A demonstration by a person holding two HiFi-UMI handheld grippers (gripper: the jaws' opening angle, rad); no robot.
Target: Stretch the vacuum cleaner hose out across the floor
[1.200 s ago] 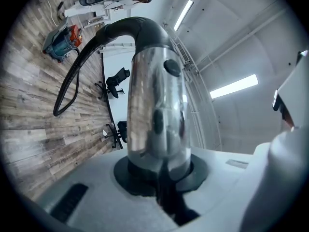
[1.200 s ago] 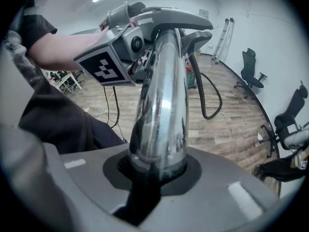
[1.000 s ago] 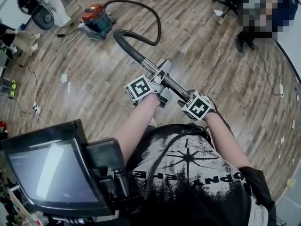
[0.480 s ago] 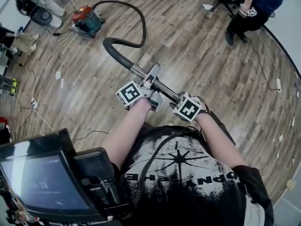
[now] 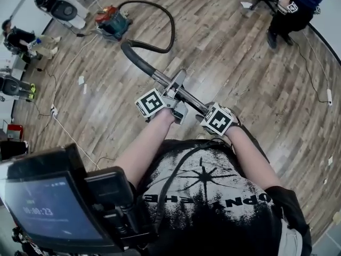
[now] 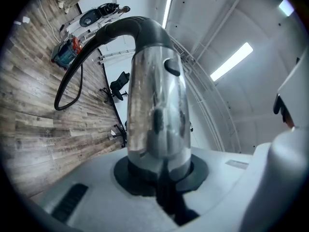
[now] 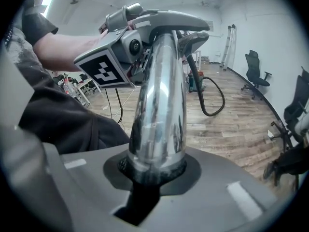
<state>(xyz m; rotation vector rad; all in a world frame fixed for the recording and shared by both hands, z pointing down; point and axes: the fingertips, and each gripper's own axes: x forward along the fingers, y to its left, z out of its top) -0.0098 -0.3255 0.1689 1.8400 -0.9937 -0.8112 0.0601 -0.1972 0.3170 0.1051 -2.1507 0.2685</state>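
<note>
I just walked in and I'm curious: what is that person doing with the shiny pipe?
A person grips the shiny metal vacuum tube with the left hand-held gripper and the right hand-held gripper. The black flexible hose curves in a loop across the wooden floor to the red vacuum cleaner, not yet stretched straight.

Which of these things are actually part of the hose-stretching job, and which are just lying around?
In the job: hose, vacuum cleaner, tube, which is clamped by the left gripper and right gripper.

Lying about: office chair, floor cables, paper scraps, ladder.
</note>
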